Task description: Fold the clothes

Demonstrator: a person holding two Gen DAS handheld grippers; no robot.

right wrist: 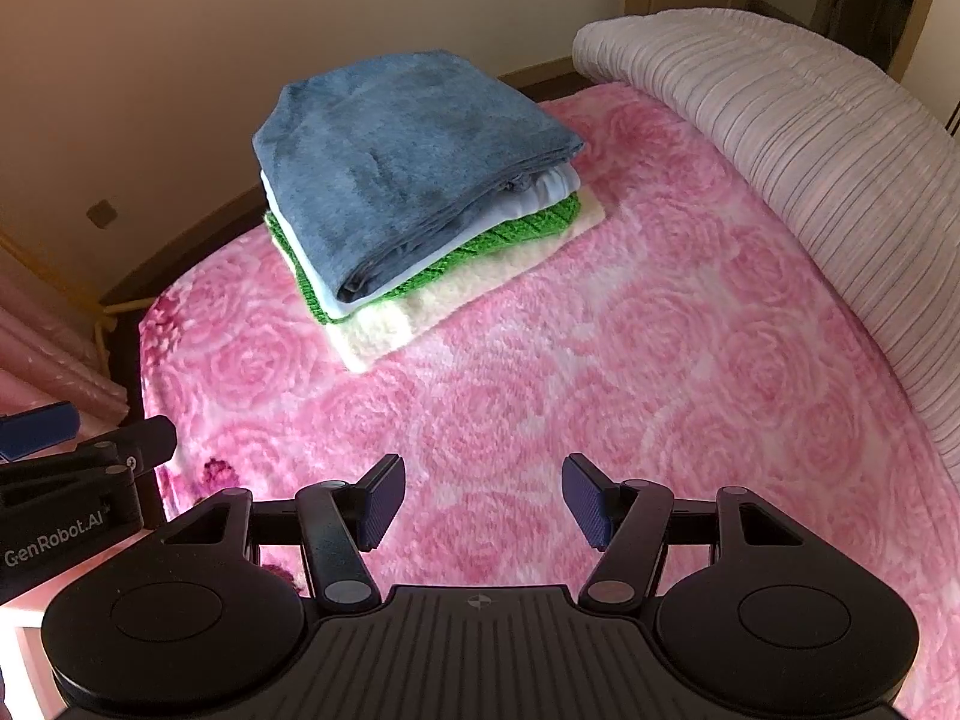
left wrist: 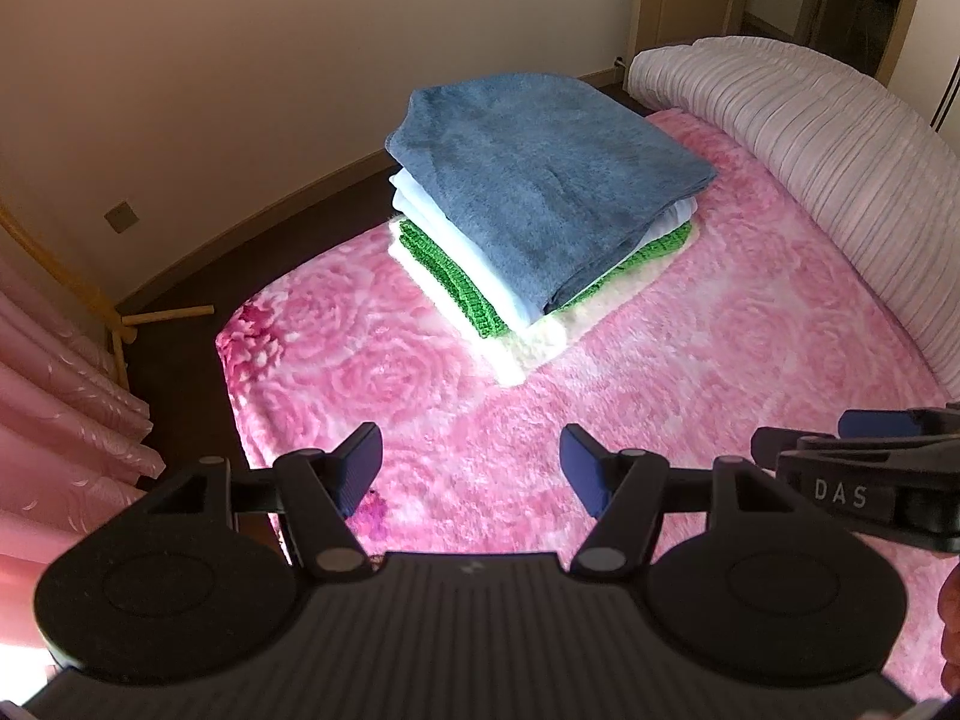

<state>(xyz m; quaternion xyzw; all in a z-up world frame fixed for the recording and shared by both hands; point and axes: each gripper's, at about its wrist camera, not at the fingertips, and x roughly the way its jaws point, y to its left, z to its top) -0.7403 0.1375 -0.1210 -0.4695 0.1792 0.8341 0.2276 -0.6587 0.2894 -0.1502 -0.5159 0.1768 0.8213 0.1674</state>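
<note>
A stack of folded clothes lies on the pink rose-patterned blanket [left wrist: 690, 360] [right wrist: 600, 360]. A blue-grey fleece piece [left wrist: 540, 180] [right wrist: 402, 168] is on top. Under it lie a white garment [left wrist: 444, 240] [right wrist: 540, 192], a green knit [left wrist: 462, 294] [right wrist: 510, 234] and a cream piece [left wrist: 528, 348] [right wrist: 384, 330] at the bottom. My left gripper [left wrist: 471, 468] is open over bare blanket, well short of the stack, with nothing between its fingers. My right gripper [right wrist: 483, 498] is open too and holds nothing. Each gripper shows at the edge of the other's view.
A ribbed pale pink padded headboard [left wrist: 810, 138] [right wrist: 810, 150] curves along the right side of the bed. Pink curtains [left wrist: 54, 420] hang at the left, with a wooden stand [left wrist: 120, 324] on the dark floor by the cream wall. The bed's left edge lies close to the stack.
</note>
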